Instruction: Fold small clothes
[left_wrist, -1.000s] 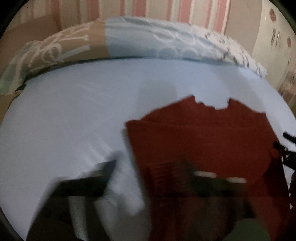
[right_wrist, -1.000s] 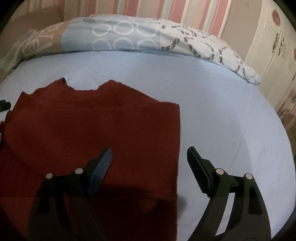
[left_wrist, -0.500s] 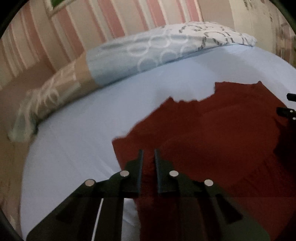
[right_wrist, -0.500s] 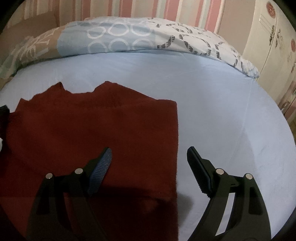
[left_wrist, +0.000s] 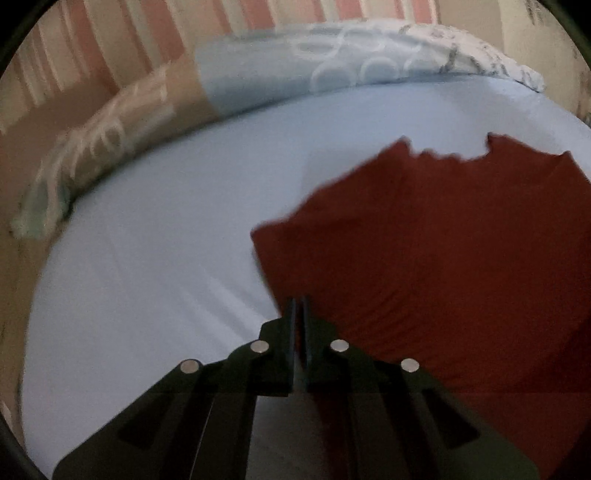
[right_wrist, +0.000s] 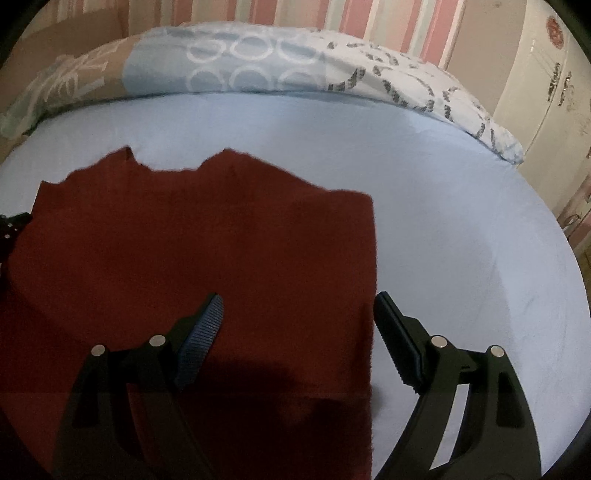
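A dark red garment (right_wrist: 207, 258) lies spread flat on a pale blue bedsheet (right_wrist: 424, 192), its notched neckline pointing toward a long patterned pillow (right_wrist: 258, 70) at the head of the bed. Behind the pillow is a wall with pink and cream stripes (right_wrist: 369, 22), and a cream cabinet (right_wrist: 546, 85) stands at the far right. In the left wrist view, the left gripper (left_wrist: 298, 306) is clenched, its two black fingers pressed together over the near left edge of the garment (left_wrist: 443, 258); the fabric edge there looks bunched at the tips, but the blur makes it impossible to tell whether cloth is actually pinched. In the right wrist view, the right gripper (right_wrist: 299, 310) hangs with its jaws spread wide, holding nothing. Its left finger, with a ribbed blue pad (right_wrist: 203, 332), sits above the red cloth, while its right finger is above the bare sheet just beside the garment's straight right edge.
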